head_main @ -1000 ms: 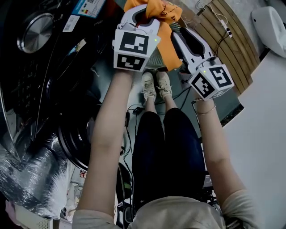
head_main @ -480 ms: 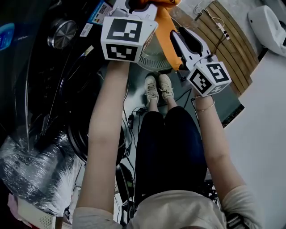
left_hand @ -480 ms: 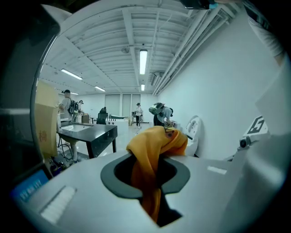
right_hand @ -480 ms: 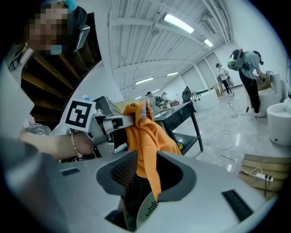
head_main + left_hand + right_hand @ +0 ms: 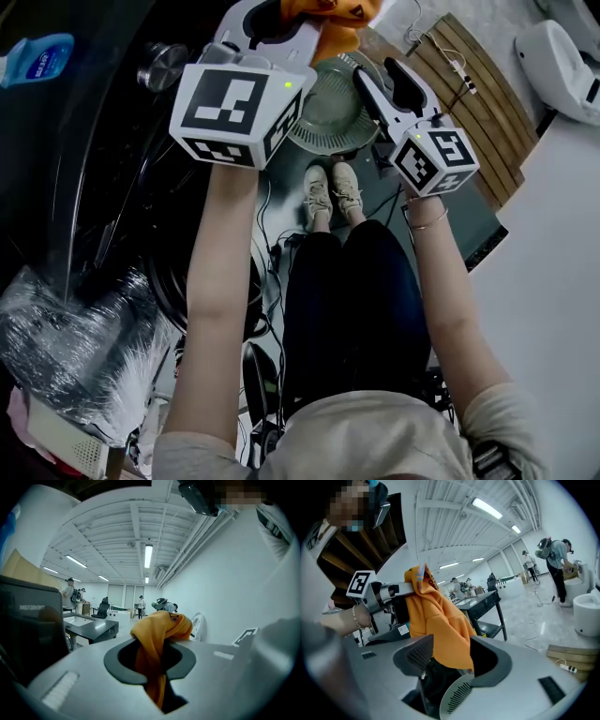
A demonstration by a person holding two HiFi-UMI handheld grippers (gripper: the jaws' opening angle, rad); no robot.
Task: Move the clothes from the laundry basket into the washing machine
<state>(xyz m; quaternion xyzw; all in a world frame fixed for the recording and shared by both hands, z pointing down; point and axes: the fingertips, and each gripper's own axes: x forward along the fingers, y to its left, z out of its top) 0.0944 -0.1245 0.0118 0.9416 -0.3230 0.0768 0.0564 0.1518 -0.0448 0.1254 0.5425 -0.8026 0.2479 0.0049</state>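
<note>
Orange garment (image 5: 159, 625) is pinched in my left gripper (image 5: 151, 663). Only its own view shows my right gripper (image 5: 449, 660) jaws just opened, with cloth loose between them.

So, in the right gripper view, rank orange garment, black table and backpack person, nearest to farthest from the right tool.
1. Orange garment: hangs just ahead of the right tool, whose jaws have just opened and grip nothing.
2. Black table: behind it, centre.
3. Person with backpack: far back, right.
</note>
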